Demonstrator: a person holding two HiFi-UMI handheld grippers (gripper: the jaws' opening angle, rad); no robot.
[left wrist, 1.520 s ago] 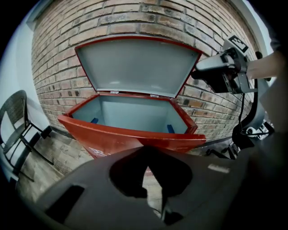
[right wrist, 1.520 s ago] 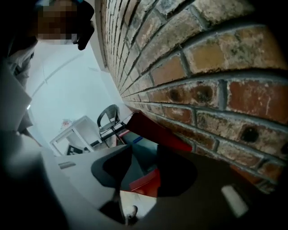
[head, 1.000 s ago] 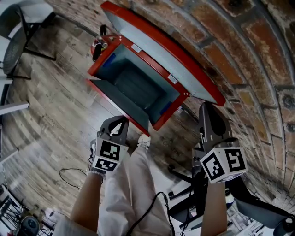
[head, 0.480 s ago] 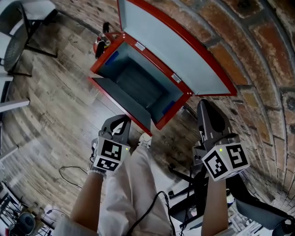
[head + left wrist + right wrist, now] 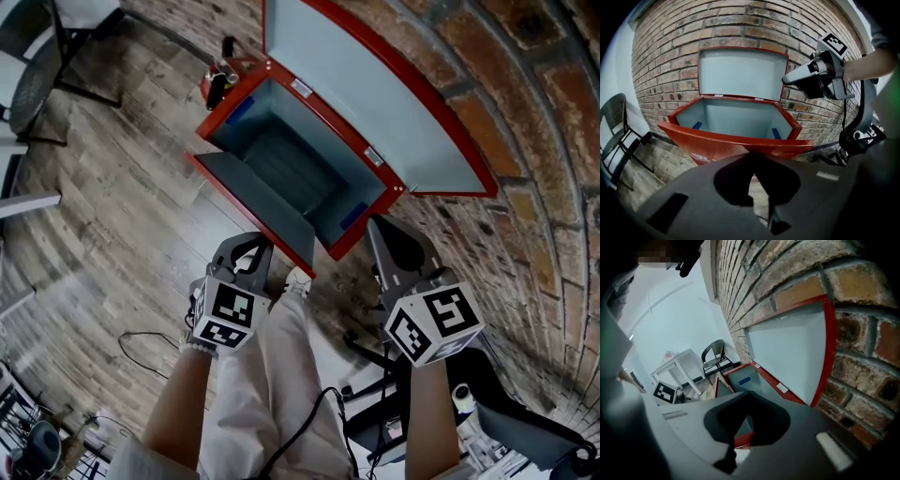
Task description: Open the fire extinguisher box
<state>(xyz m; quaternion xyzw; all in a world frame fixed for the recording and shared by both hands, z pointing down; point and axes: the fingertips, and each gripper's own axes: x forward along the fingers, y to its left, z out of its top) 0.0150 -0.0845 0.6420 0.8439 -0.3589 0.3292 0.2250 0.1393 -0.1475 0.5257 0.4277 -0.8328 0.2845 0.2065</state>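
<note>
A red box (image 5: 246,86) sits open at upper centre of the head view. Its lid (image 5: 375,103) is raised against the brick wall (image 5: 525,112), its front flap (image 5: 258,202) dropped toward the floor, and the inside is bare. The left gripper (image 5: 247,247) waits at lower centre, jaws closed on nothing. The right gripper (image 5: 378,228), jaws also together and empty, hangs near the box's right corner; contact cannot be told. The opening looks all but done. Finishing it well likely means checking that the lid leans steadily on the bricks, then drawing the right gripper back clear of the lid's edge so nothing knocks it shut.
</note>
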